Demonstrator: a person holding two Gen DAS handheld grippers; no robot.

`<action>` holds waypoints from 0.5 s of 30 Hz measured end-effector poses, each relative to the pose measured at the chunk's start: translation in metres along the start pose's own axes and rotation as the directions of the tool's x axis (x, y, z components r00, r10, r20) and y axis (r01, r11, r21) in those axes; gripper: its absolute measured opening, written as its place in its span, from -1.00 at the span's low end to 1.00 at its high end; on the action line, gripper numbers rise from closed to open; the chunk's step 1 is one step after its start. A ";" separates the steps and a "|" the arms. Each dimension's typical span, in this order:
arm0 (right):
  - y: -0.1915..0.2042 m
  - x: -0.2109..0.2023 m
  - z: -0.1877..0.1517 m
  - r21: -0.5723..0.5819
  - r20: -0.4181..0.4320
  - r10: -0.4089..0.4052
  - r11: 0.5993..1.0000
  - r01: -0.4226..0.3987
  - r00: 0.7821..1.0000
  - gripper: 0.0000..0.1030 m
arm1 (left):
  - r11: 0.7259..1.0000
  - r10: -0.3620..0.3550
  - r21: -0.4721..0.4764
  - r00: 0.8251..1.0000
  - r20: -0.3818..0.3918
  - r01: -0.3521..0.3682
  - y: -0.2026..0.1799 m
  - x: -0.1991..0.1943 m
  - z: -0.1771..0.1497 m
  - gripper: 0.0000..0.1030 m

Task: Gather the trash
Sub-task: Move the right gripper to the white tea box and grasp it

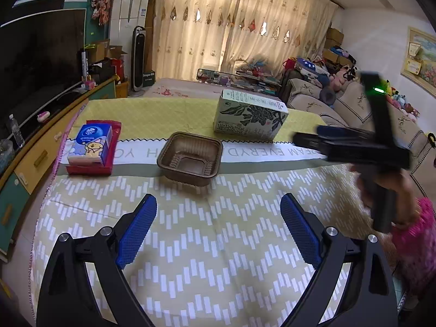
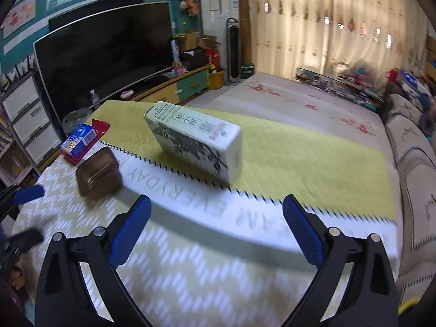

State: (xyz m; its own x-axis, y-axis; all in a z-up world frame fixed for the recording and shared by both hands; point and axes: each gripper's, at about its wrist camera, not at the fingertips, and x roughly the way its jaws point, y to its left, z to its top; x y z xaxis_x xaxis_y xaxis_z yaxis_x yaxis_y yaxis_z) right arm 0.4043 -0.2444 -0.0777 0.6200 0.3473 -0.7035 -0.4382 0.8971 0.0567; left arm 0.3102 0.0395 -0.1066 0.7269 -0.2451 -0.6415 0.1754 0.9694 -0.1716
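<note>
A brown plastic tray point(image 1: 190, 158) sits on the patterned tablecloth point(image 1: 190, 245), just ahead of my open left gripper point(image 1: 218, 207), which holds nothing. A pale green carton with a leaf print point(image 1: 249, 115) lies on its side behind the tray. A blue tissue pack point(image 1: 91, 144) rests on a red packet point(image 1: 109, 160) at the left. In the right wrist view the carton point(image 2: 196, 147) lies ahead of my open, empty right gripper point(image 2: 216, 208), with the tray point(image 2: 98, 173) and tissue pack point(image 2: 79, 139) to its left. The right gripper's body point(image 1: 354, 147) appears blurred at the right of the left wrist view, its fingers side-on.
A TV point(image 2: 109, 46) on a low cabinet point(image 2: 174, 87) stands beyond the table's left side. A sofa point(image 2: 414, 163) runs along the right. A floor mat point(image 2: 299, 103), a tower fan point(image 2: 233, 51) and curtains lie beyond the table. A pink sleeve point(image 1: 417, 245) shows at right.
</note>
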 end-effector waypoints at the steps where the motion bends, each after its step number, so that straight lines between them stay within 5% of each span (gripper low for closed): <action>1: 0.000 0.010 0.006 -0.013 0.001 -0.002 1.000 0.002 1.000 0.79 | 1.000 -0.005 0.000 1.000 -0.006 0.005 -0.001 0.001 -0.001 0.76; 15: -0.012 0.075 0.039 -0.039 -0.044 0.065 0.997 -0.067 0.997 0.79 | 1.000 -0.016 0.007 0.998 -0.061 0.017 -0.009 0.017 -0.008 0.76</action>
State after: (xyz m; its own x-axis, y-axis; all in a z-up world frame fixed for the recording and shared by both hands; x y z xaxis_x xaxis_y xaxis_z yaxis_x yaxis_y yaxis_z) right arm 0.4817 -0.2182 -0.1033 0.5611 0.3925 -0.7288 -0.5036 0.8606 0.0758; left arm 0.3155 0.0260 -0.1220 0.6819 -0.2612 -0.6832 0.1922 0.9652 -0.1772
